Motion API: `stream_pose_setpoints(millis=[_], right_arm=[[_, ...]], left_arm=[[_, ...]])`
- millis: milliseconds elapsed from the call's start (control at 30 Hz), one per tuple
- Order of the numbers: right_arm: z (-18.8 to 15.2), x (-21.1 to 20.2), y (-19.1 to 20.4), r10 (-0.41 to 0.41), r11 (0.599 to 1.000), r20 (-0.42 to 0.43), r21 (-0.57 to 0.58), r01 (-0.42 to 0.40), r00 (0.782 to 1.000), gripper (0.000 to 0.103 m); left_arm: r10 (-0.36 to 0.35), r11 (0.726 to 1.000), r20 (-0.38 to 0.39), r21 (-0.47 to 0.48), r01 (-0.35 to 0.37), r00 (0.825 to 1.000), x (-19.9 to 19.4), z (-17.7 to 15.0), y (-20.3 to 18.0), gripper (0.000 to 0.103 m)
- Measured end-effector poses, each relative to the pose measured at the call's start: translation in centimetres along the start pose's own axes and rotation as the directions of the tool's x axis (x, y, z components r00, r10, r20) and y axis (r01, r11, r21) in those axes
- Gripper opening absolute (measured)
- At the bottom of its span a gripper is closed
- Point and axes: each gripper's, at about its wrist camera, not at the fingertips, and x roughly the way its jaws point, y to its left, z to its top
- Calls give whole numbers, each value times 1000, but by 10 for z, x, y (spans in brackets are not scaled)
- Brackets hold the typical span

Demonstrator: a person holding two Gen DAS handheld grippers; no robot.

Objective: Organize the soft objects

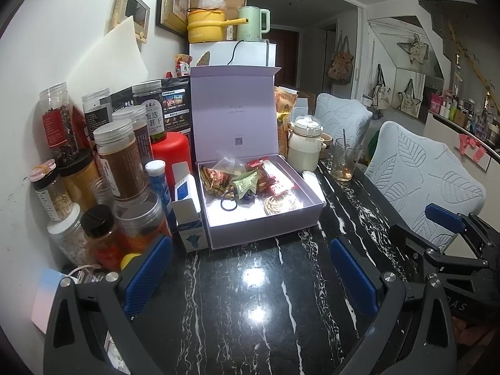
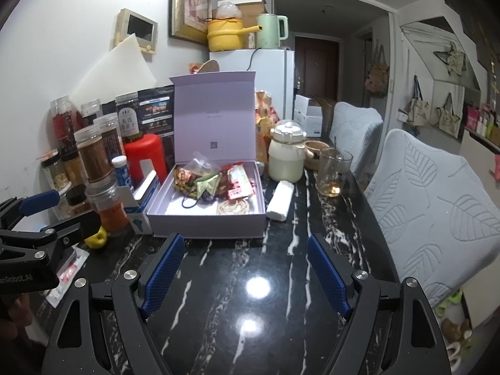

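A black marble tabletop (image 2: 250, 281) is seen crowded along its wall side with jars, while an open lilac box (image 2: 206, 222) stands straight ahead of both grippers, its lid raised at the far end. Inside the box, soft packets (image 2: 215, 181) are heaped toward the back, with a dark hair tie (image 2: 190, 203) and a coil of pale bands (image 2: 232, 207) nearer the front wall. A white rolled cloth (image 2: 279, 200) lies just beside the box's right wall, its long axis running away from the cameras. The right gripper (image 2: 247, 268) is judged the nearer to that roll; its jaws are spread wide and empty. The left gripper (image 1: 250, 268) is likewise held released over bare tabletop, nothing between its pads.
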Motion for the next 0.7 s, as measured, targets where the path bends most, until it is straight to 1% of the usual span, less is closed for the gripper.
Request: stream_pose_setpoints(millis=[267,700], right_arm=[[1,3,7,4,1000,-6,-19,-4,1000,82],[1,11,17,11,999,-27,-46,-12,1000,82]], left_arm=[[-1,1000,-3,-2,1,1000,2,-2,3,103],[19,1000,-16,-12,-19,1000,10,-5,12,103]])
